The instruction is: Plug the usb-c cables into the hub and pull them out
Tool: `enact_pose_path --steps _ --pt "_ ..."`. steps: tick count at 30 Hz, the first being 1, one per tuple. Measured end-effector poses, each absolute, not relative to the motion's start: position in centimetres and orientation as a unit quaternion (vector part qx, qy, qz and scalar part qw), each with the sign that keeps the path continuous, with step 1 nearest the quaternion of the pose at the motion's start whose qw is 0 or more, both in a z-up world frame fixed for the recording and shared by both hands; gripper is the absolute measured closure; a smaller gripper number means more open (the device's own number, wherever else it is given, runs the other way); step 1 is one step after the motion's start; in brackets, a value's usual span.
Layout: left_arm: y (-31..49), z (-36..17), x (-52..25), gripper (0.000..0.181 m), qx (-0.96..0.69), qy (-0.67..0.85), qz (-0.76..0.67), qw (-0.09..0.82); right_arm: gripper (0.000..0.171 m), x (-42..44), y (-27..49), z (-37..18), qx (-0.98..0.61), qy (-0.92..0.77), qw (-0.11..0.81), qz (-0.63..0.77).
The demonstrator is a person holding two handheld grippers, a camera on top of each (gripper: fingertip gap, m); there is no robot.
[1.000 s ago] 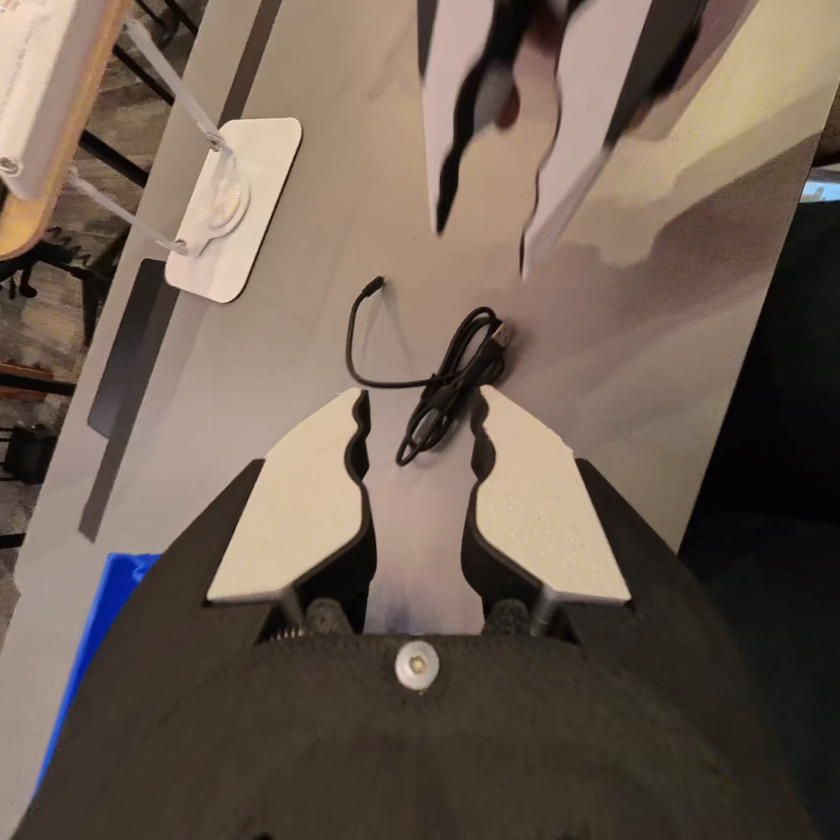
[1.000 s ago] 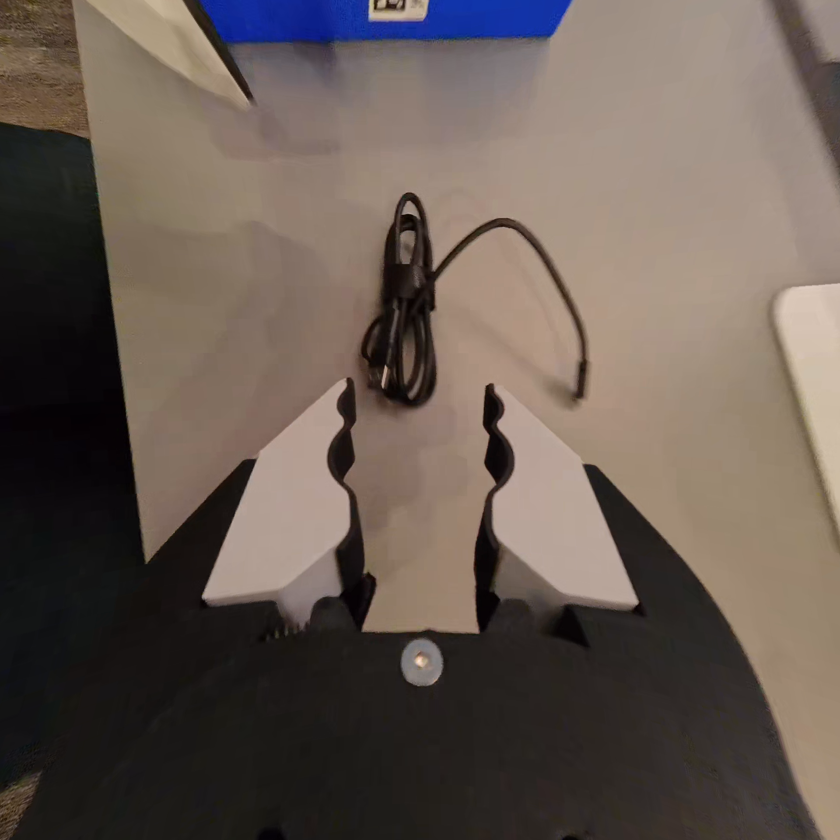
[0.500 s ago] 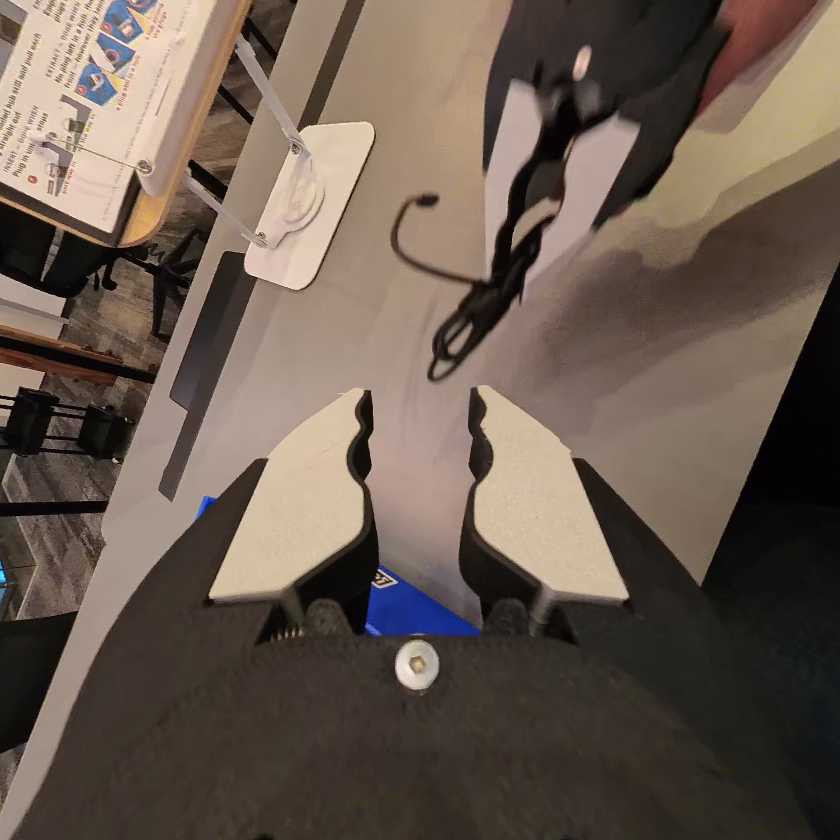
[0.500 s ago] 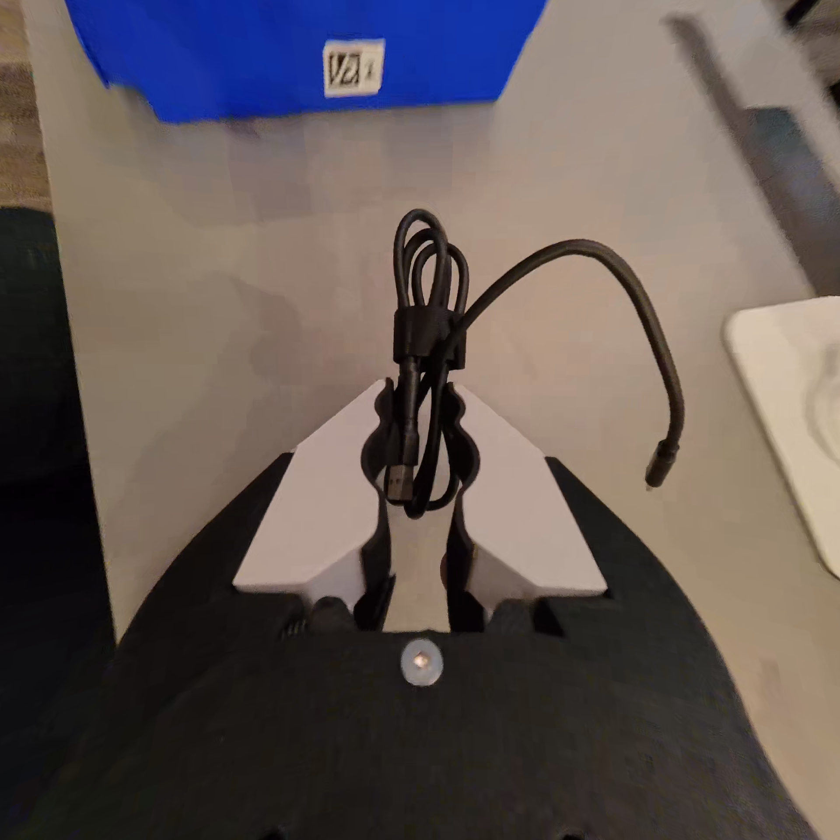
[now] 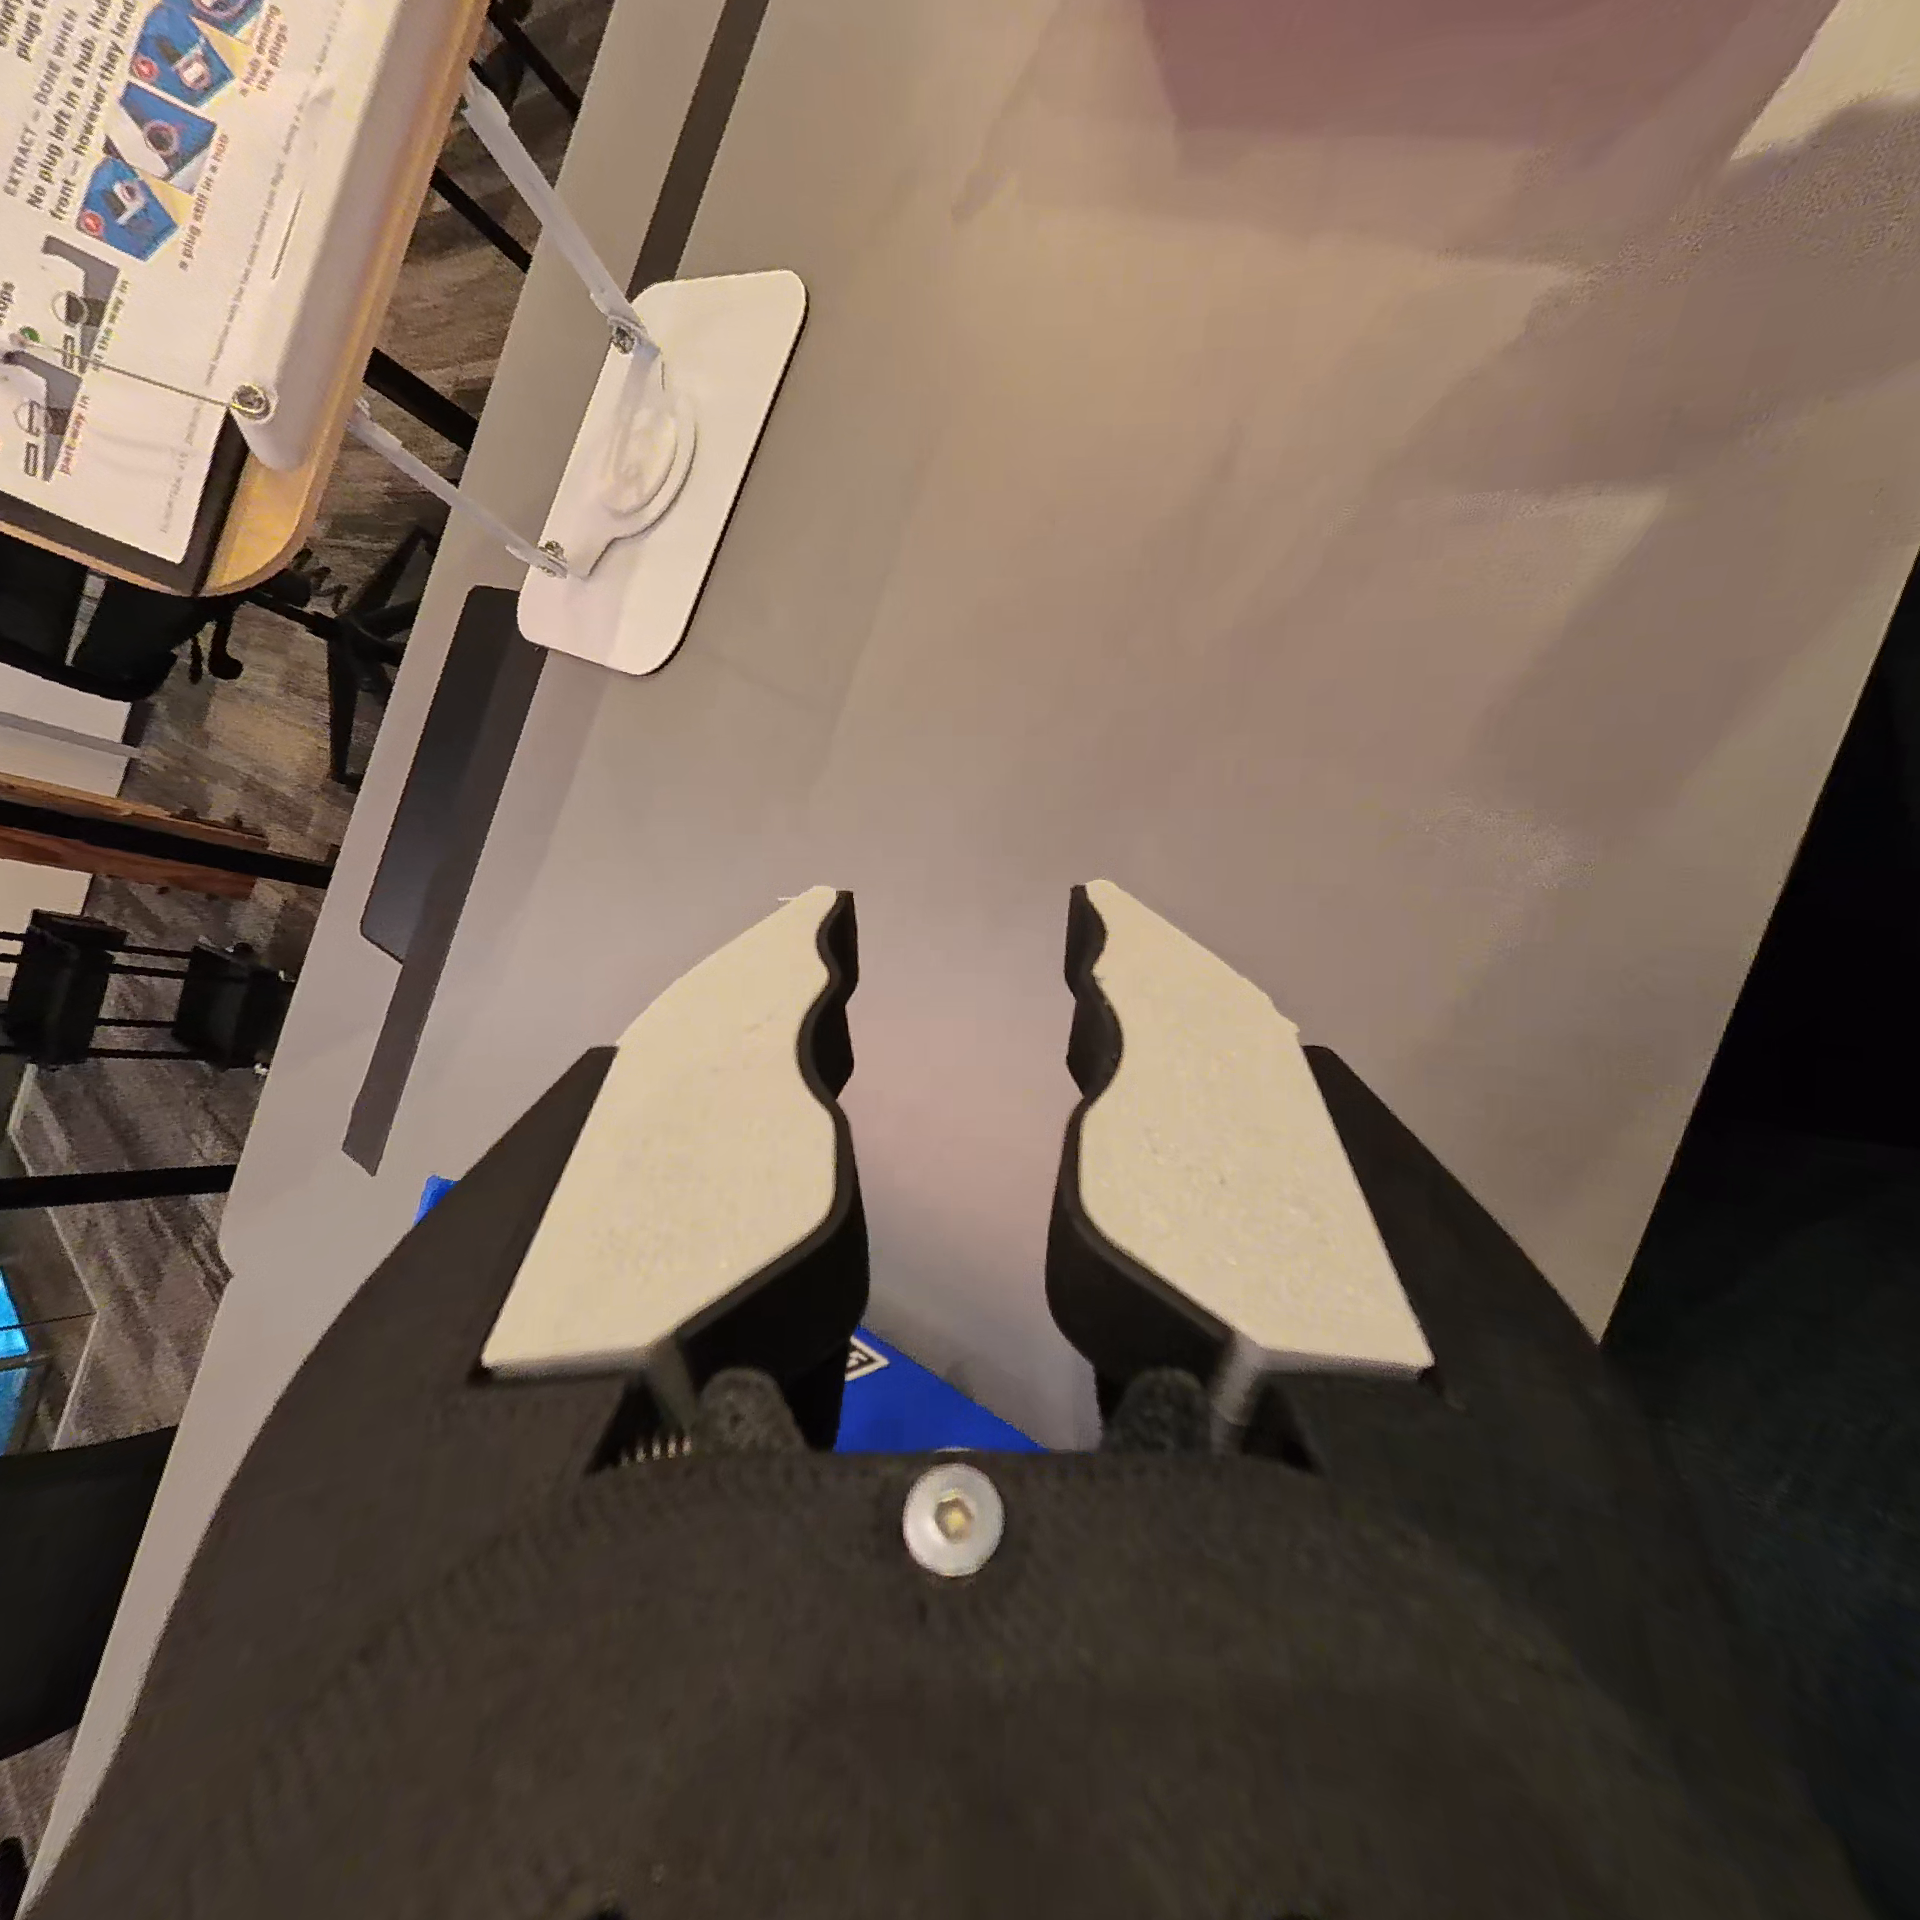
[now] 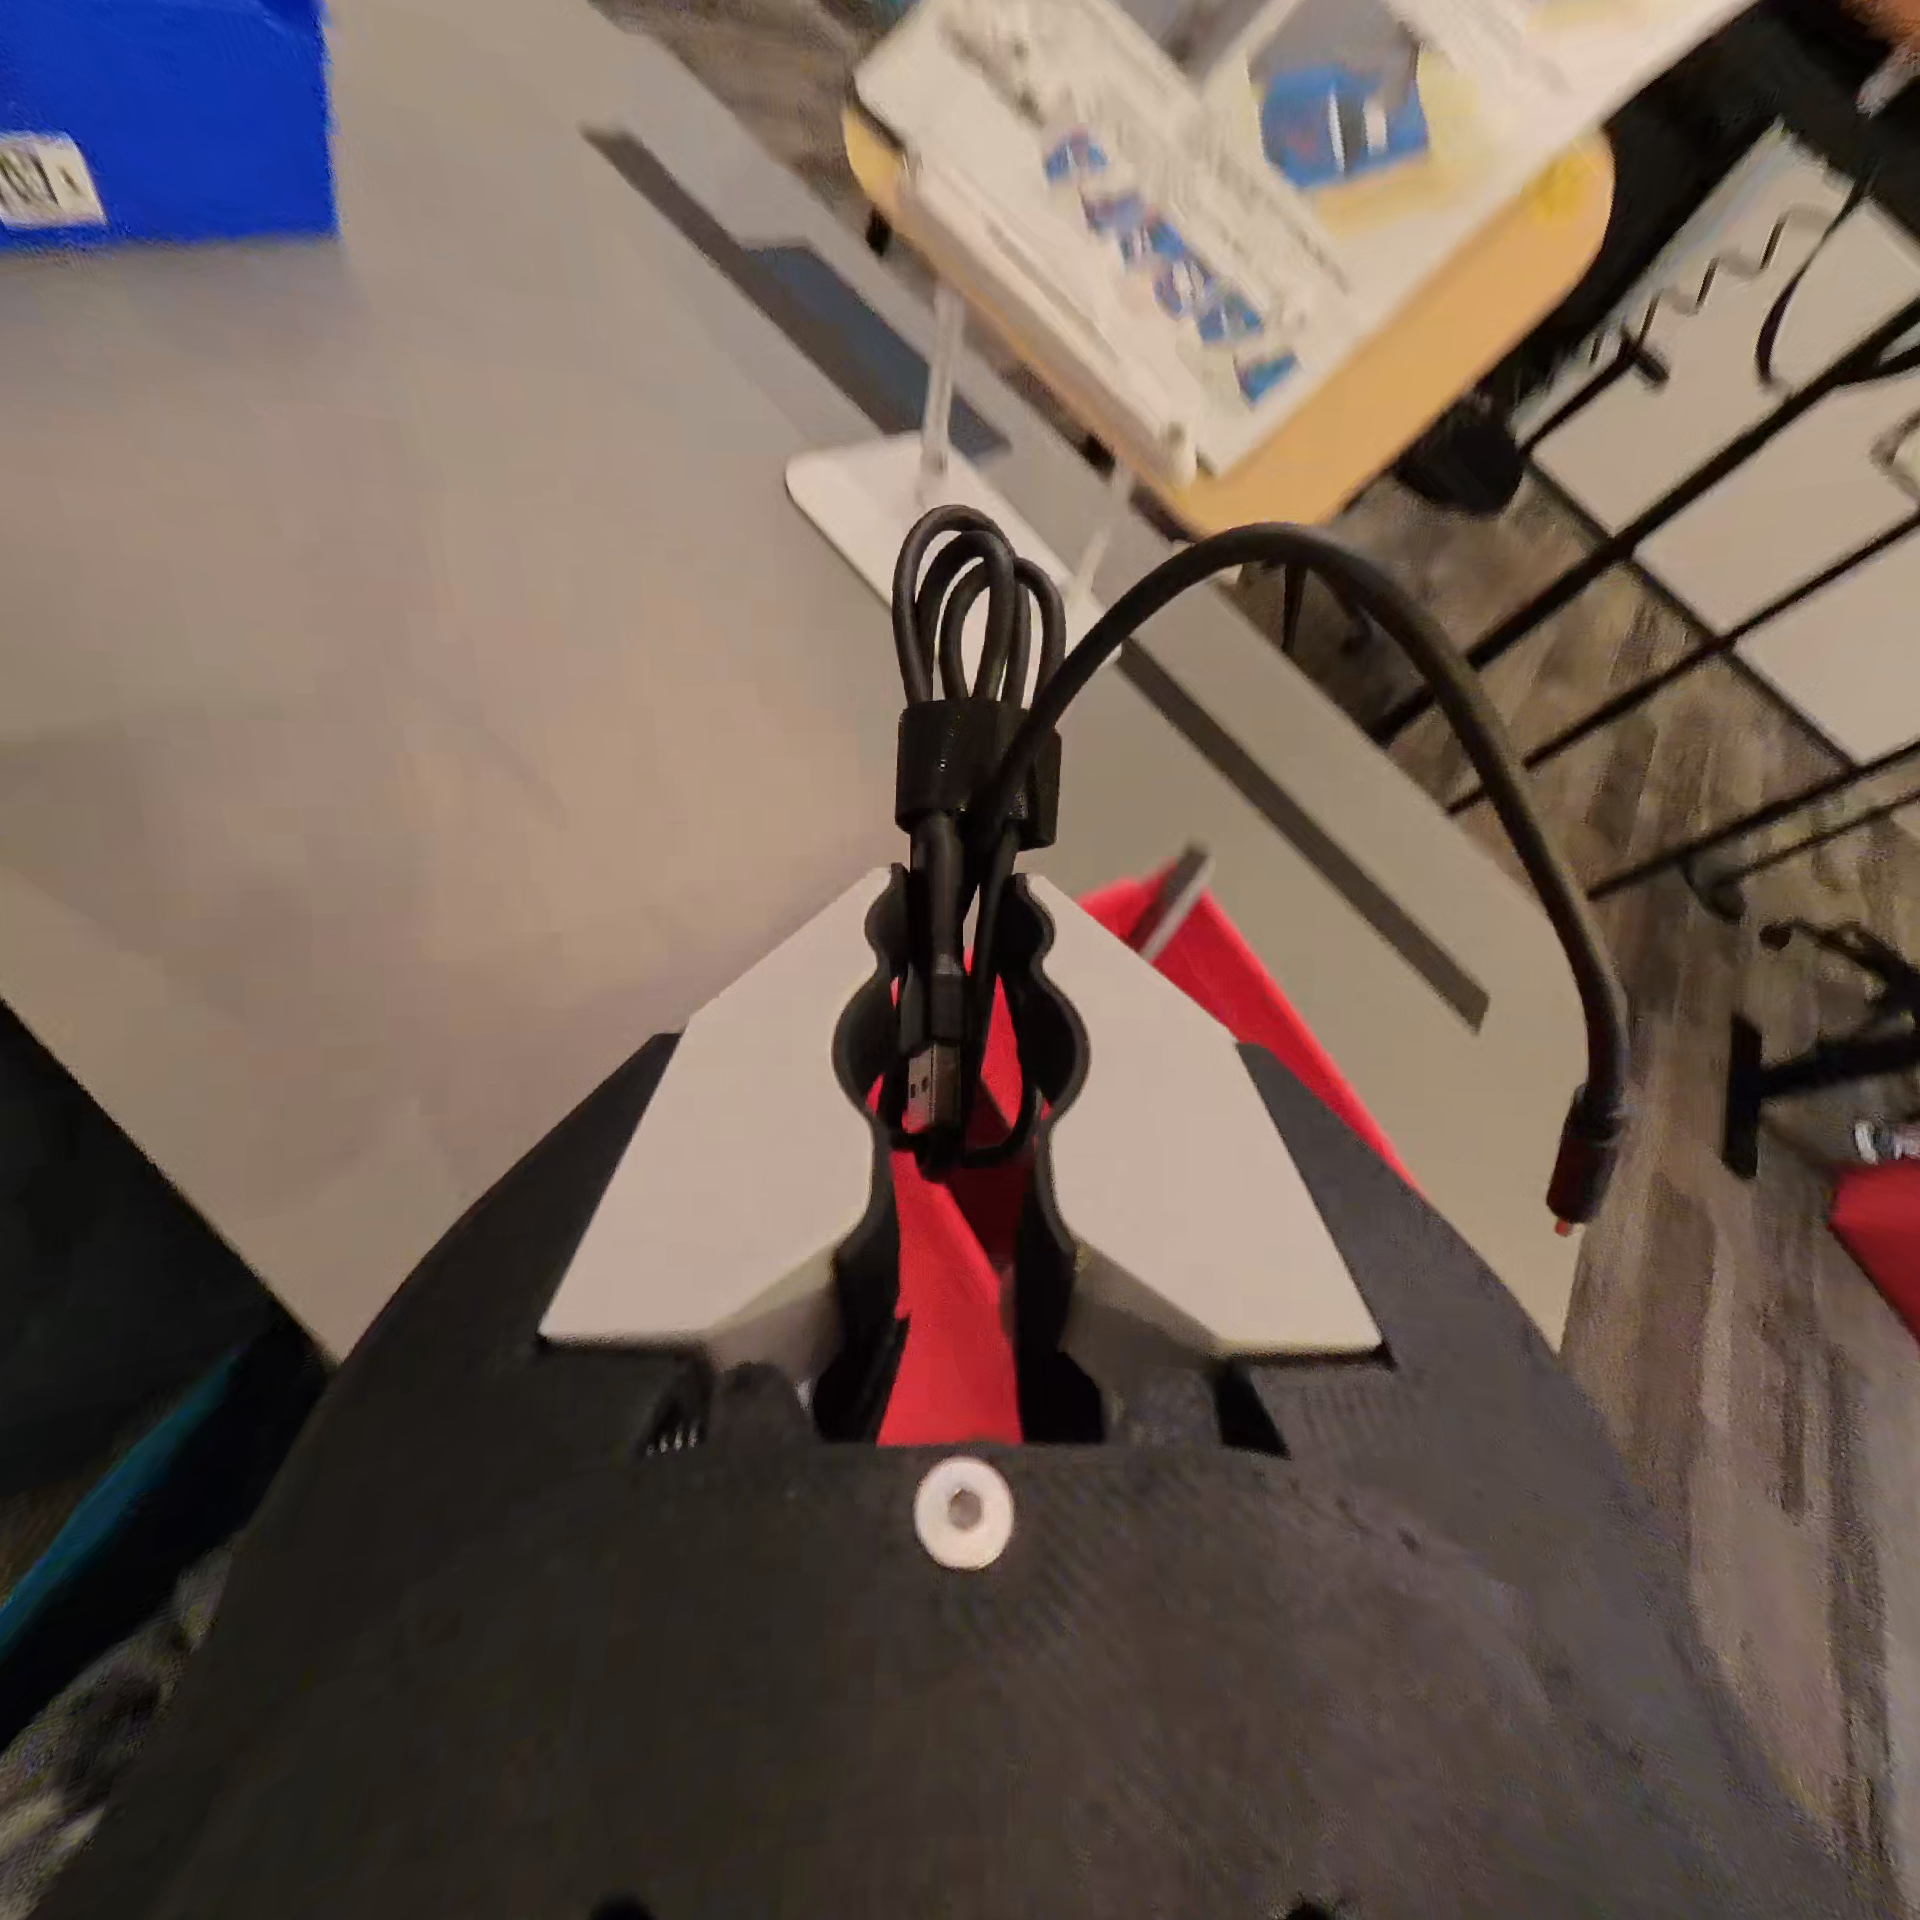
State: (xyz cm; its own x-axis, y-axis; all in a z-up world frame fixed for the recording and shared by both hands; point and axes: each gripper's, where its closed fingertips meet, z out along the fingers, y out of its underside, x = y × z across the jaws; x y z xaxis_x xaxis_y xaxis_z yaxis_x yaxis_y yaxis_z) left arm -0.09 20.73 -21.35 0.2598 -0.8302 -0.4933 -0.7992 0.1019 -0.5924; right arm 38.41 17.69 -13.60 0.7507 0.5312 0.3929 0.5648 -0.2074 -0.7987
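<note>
My right gripper point(image 6: 961, 883) is shut on a bundled black USB cable point(image 6: 971, 665), held up in the air. A black strap point(image 6: 971, 764) binds the coil just past the fingertips. One loose end arcs right and hangs down, ending in a small plug point(image 6: 1584, 1164); another plug point(image 6: 935, 1091) sits between the fingers. My left gripper point(image 5: 961, 914) is open and empty over the grey table point(image 5: 1143, 623). No cable and no hub show in the left wrist view.
A white stand base point(image 5: 665, 468) holds an instruction board point(image 5: 156, 208) at the table's left edge; both show in the right wrist view point(image 6: 1195, 208). A blue bin point(image 6: 156, 114) sits on the table. A red container point(image 6: 1226, 987) lies below my right gripper. Some 40 cm of space lies between my two pairs of fingers.
My right gripper closed on the cable bundle, lifted it off the table and swung it toward the table's edge over the red container. My left gripper drew back; the cable left its view.
</note>
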Motion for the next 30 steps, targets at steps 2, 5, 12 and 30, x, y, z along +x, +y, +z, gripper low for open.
enact_pose_path --steps 2,5,12,30 --pt "20.8 -21.5 0.0 0.143 -0.671 0.608 -0.021 0.424 0.156 40.9 16.6 -16.1 -0.798 -0.349 0.49 -0.029" --pt "20.7 -21.7 0.1 0.143 -0.671 0.61 -0.019 0.421 0.156 43.3 15.4 -20.8 -0.831 -0.347 0.432 -0.05" --pt "20.4 -22.0 0.2 0.143 -0.669 0.618 -0.015 0.414 0.155 43.5 13.4 -31.3 -0.863 -0.417 0.285 -0.003" --pt "20.8 -22.1 -1.1 0.142 -0.675 0.62 -0.001 0.399 0.125 43.0 11.0 -29.5 -0.853 -0.487 0.189 0.008"
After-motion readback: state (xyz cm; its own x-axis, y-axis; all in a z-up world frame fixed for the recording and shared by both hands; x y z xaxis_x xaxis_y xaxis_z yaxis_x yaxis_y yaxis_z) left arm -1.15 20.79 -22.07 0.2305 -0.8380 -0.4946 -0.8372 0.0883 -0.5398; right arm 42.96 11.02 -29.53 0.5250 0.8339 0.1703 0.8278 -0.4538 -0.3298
